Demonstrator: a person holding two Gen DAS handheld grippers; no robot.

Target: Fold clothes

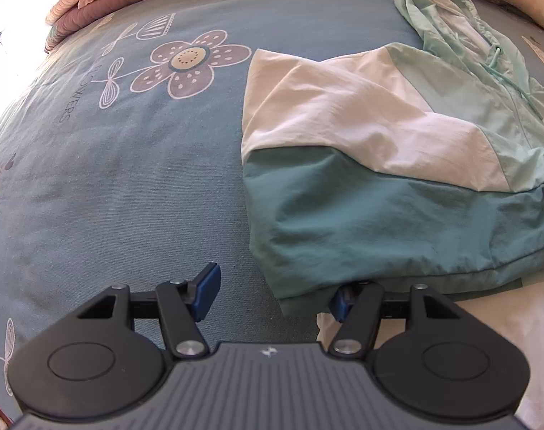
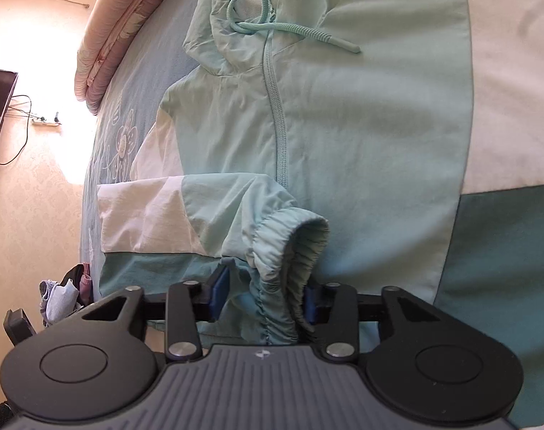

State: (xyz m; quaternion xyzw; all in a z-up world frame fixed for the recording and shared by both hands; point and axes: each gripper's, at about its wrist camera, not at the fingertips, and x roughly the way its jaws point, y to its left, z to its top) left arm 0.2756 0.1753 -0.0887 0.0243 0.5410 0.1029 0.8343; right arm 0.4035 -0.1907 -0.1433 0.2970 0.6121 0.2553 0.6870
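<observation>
Step in hand: I judge I am taking the sleeve cuff of the hooded jacket to fold the sleeve across the body.
Right gripper: the elastic cuff sits bunched between my jaws, both blue pads against the gathered cloth, so I read it as pinching the cuff.
Left gripper: jaws spread; the dark teal hem corner lies between them, the right-hand pad tucked under its edge, the left-hand pad clear of cloth.
Jacket: flat on the flowered bedsheet, zipper running straight ahead of my right jaws, hood and drawcord beyond.
Doing it well: I would check the pinch holds both cuff layers, lift low, and keep the hem pinned so the body does not drag.
Writing: the sheet reads "FLOWERS" beside the printed flower, well ahead and left of my left jaws; no brand label readable on the jacket.
</observation>
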